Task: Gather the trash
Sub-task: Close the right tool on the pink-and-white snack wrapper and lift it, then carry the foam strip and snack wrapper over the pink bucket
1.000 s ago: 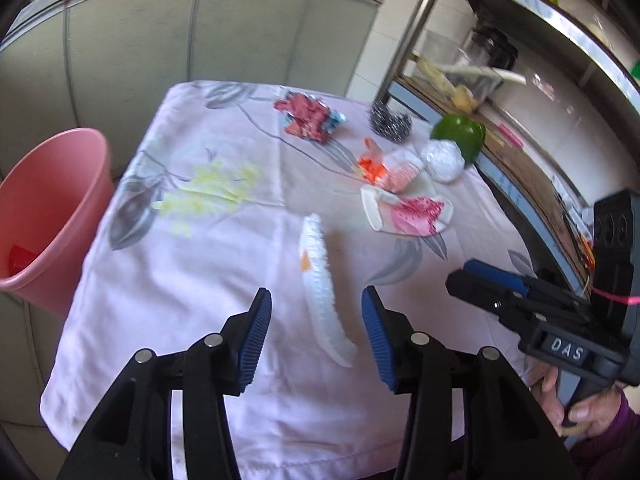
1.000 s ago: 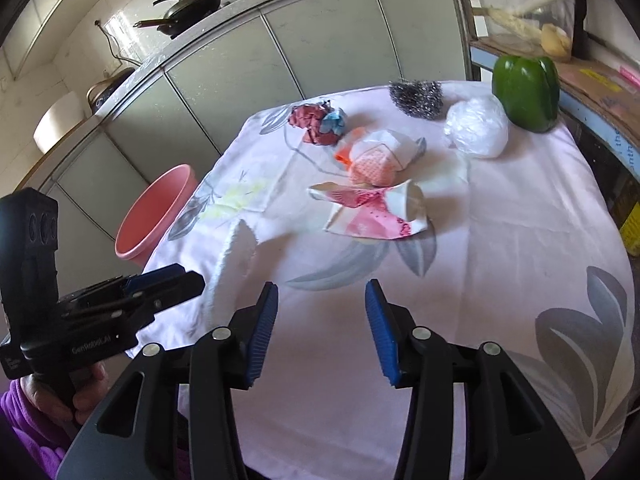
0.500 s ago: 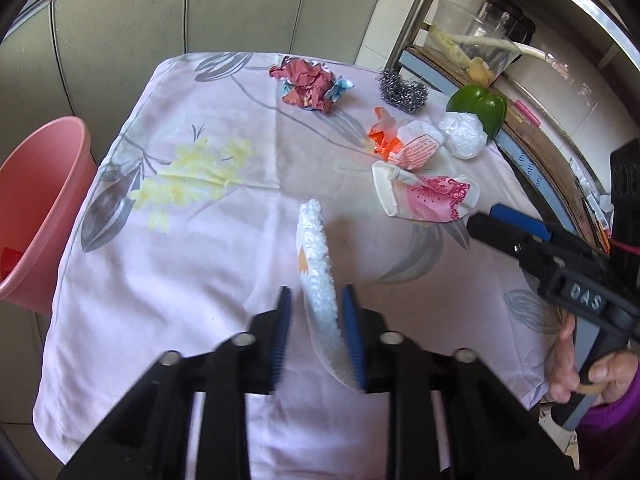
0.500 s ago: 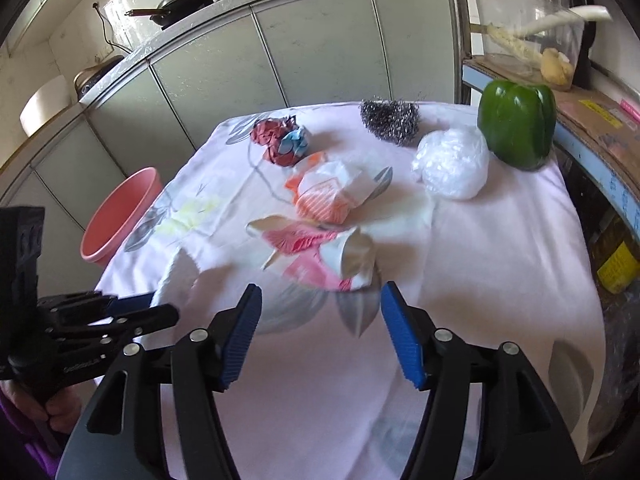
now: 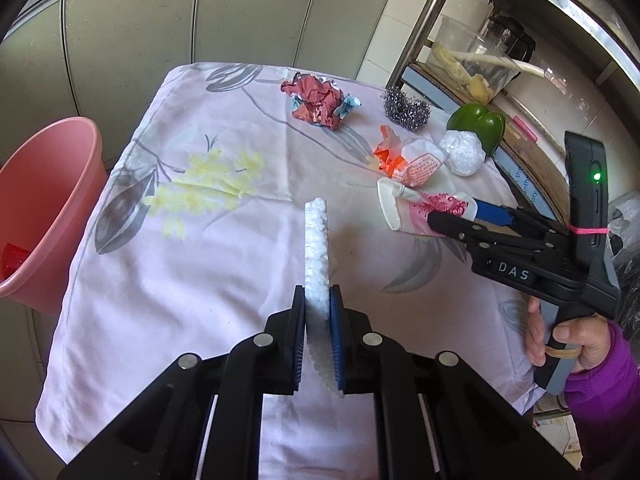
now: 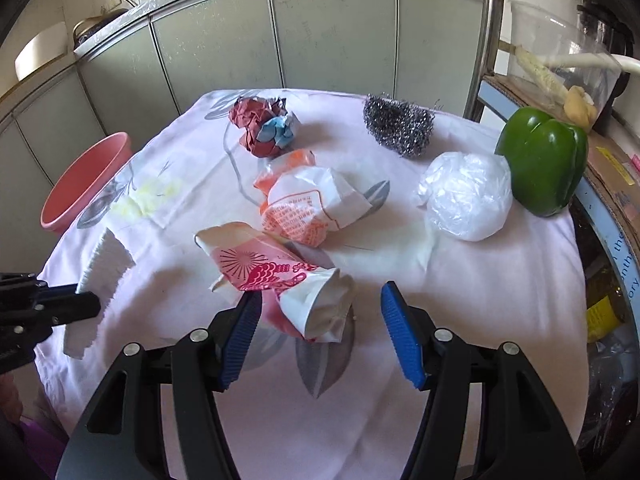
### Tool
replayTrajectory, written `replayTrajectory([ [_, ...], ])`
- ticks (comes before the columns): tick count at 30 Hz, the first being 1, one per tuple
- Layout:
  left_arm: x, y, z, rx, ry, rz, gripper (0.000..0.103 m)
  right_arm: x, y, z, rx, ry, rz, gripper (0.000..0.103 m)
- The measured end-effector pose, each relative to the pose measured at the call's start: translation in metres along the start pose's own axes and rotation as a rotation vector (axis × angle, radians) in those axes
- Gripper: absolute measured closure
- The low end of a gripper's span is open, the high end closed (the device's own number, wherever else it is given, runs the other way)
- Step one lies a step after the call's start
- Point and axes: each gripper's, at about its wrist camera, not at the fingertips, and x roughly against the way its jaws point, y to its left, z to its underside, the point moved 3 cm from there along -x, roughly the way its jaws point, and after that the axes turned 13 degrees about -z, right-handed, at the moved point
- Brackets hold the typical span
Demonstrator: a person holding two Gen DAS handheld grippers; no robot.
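Note:
A strip of white foam (image 5: 316,240) stands on edge on the floral tablecloth (image 5: 192,280), and my left gripper (image 5: 317,300) is shut on its near end. The foam (image 6: 106,264) and that gripper (image 6: 86,306) also show at the left of the right wrist view. My right gripper (image 6: 320,304) straddles the near end of a crumpled white paper bag with pink print (image 6: 272,268). Its jaws are closing, with the right pad still apart from the bag. In the left wrist view the right gripper (image 5: 454,213) sits at that bag (image 5: 408,208).
A pink bin (image 5: 48,200) stands beside the table's left edge. Farther back lie a red crumpled wrapper (image 6: 260,128), an orange-and-white wrapper (image 6: 304,208), a white plastic ball (image 6: 466,196), a steel scourer (image 6: 400,124) and a green pepper (image 6: 544,160). A shelf rack borders the right side.
My left gripper has closed on the foam strip. My right gripper has moved forward to the pink-printed bag, which now lies between its wider-spread jaws.

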Motion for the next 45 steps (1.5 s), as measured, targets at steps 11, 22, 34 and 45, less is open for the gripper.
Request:
replayTrajectory([
  [11,0.014,0.016,-0.004,0.03,-0.067,-0.012,0.092,0.018,0.014,0.003,-0.043,-0.03,-0.048,0.076],
  [22,0.038,0.061,-0.016,0.128,-0.163,-0.083,0.092,0.019,0.078,-0.03,0.062,-0.056,-0.131,0.076],
  [34,0.061,0.153,-0.021,0.318,-0.237,-0.211,0.092,-0.019,0.174,-0.083,0.214,-0.051,-0.245,0.076],
  [45,0.06,0.219,-0.018,0.414,-0.256,-0.348,0.092,-0.079,0.255,-0.113,0.339,0.008,-0.261,0.076],
])
